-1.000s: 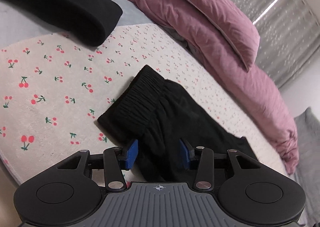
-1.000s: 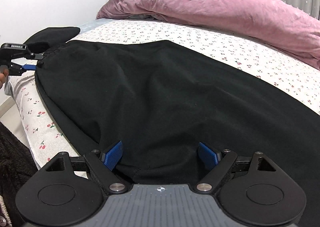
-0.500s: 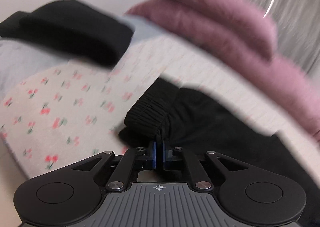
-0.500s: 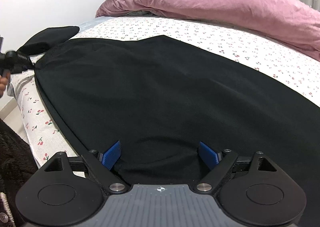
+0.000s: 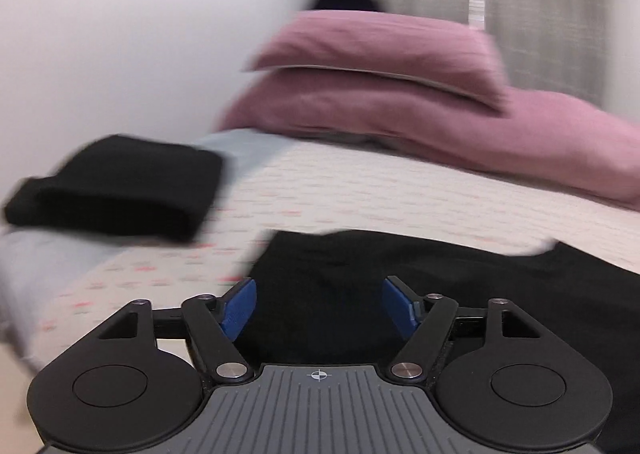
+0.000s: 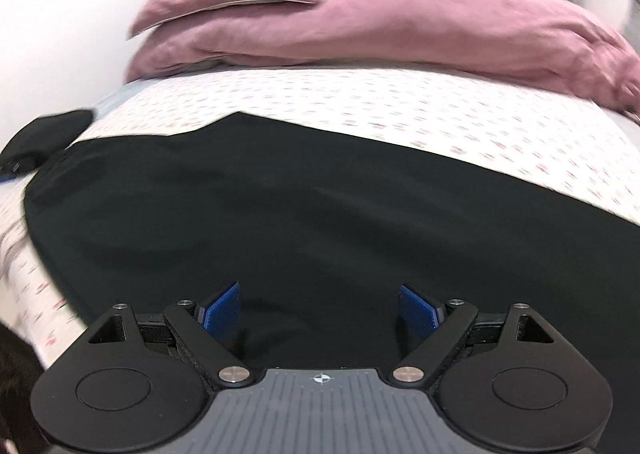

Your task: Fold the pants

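The black pants (image 6: 300, 213) lie spread flat across the cherry-print bedsheet (image 6: 400, 105). In the left wrist view the pants (image 5: 400, 274) fill the lower middle and right, blurred by motion. My left gripper (image 5: 318, 308) is open, its blue pads on either side of the pants' near edge, holding nothing. My right gripper (image 6: 319, 312) is open and empty, low over the pants' near edge. The left gripper's tip shows small at the far left of the right wrist view (image 6: 10, 169).
A folded black garment (image 5: 116, 189) lies on a grey pad at the left end of the bed. A mauve pillow (image 5: 376, 45) rests on a mauve duvet (image 6: 400, 25) along the far side. Curtains hang behind. The bed's near edge drops off at lower left.
My left gripper was shut on the pants' waistband half a second ago and has opened, letting it go. The pants now lie flatter. Both views have shifted lower with motion blur.
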### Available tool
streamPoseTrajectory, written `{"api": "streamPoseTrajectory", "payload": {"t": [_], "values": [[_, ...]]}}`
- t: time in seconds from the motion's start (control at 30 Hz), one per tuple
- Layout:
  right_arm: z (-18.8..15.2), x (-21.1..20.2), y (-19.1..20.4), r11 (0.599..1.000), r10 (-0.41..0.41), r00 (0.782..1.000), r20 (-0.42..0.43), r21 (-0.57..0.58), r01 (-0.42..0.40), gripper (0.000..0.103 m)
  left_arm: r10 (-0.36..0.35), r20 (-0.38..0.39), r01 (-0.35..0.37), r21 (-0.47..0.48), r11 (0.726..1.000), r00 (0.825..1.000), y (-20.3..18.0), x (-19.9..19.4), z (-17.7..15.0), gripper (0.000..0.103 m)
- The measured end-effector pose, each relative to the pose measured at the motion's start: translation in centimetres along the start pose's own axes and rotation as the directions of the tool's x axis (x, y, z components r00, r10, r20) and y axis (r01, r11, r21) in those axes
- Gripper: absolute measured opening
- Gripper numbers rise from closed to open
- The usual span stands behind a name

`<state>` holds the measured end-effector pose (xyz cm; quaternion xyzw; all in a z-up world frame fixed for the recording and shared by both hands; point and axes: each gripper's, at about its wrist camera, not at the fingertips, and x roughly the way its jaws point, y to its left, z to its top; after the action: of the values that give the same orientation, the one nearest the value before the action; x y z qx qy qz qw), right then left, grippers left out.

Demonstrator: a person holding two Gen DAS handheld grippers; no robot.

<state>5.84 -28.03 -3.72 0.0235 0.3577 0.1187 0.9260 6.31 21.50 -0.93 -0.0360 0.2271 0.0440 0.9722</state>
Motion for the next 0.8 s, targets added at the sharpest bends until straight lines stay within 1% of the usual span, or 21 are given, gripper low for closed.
{"api": "streamPoseTrajectory", "payload": {"t": [0.07, 0.13, 0.2, 0.3, 0.4, 0.43, 0.5, 0.57, 0.6, 0.67, 0.73, 0.77, 0.8], "values": [[-0.1, 0.2, -1.1, 0.999, -0.042, 0.999, -0.008, 0.024, 0.043, 0.086, -0.103, -0.029, 0.105, 0.065, 0.992, 0.994, -2.1, 0.3, -0.3, 0.073], [-0.3, 0.3, -2.1, 0.995, -0.091, 0.996, -0.011, 0.048, 0.092, 0.086, -0.195, -0.076, 0.204, 0.136, 0.969, 0.978, -4.2, 0.6, -0.7, 0.073], [-0.6, 0.1, -3.7, 0.986, -0.131, 0.991, -0.024, 0.100, 0.133, 0.086, -0.258, -0.119, 0.277, 0.188, 0.942, 0.959, -6.1, 0.9, -1.2, 0.073], [-1.3, -0.4, -6.1, 0.967, -0.184, 0.982, -0.045, 0.169, 0.189, 0.086, -0.308, -0.180, 0.345, 0.233, 0.909, 0.934, -8.2, 1.4, -1.8, 0.073], [-2.2, -1.1, -8.3, 0.946, -0.223, 0.973, -0.054, 0.228, 0.230, 0.086, -0.323, -0.217, 0.372, 0.247, 0.895, 0.921, -9.4, 1.4, -2.2, 0.074], [-2.5, -1.6, -9.1, 0.939, -0.234, 0.971, -0.054, 0.247, 0.240, 0.086, -0.324, -0.226, 0.376, 0.249, 0.892, 0.918, -9.7, 1.4, -2.4, 0.076], [-2.9, -2.2, -10.2, 0.927, -0.255, 0.965, -0.055, 0.272, 0.260, 0.086, -0.319, -0.253, 0.380, 0.247, 0.891, 0.913, -10.3, 1.8, -2.5, 0.079], [-3.6, -3.1, -11.3, 0.911, -0.273, 0.960, -0.059, 0.304, 0.278, 0.085, -0.295, -0.296, 0.371, 0.244, 0.896, 0.908, -10.9, 2.7, -2.6, 0.079], [-3.9, -3.8, -12.0, 0.900, -0.288, 0.956, -0.062, 0.324, 0.293, 0.085, -0.277, -0.325, 0.362, 0.239, 0.901, 0.904, -11.1, 3.1, -2.9, 0.079], [-4.3, -5.2, -13.6, 0.861, -0.347, 0.935, -0.065, 0.373, 0.346, 0.085, -0.253, -0.355, 0.347, 0.236, 0.908, 0.900, -11.3, 3.6, -3.3, 0.079], [-5.0, -7.1, -15.5, 0.823, -0.385, 0.922, -0.032, 0.440, 0.359, 0.084, -0.241, -0.346, 0.335, 0.242, 0.911, 0.907, -11.4, 3.5, -3.3, 0.079], [-5.4, -8.2, -16.6, 0.797, -0.399, 0.917, -0.019, 0.486, 0.357, 0.076, -0.242, -0.338, 0.332, 0.241, 0.912, 0.909, -11.4, 3.4, -3.1, 0.079], [-5.9, -9.1, -17.7, 0.771, -0.408, 0.913, -0.014, 0.530, 0.353, 0.063, -0.251, -0.330, 0.337, 0.235, 0.912, 0.910, -11.4, 3.2, -3.0, 0.079]]}}
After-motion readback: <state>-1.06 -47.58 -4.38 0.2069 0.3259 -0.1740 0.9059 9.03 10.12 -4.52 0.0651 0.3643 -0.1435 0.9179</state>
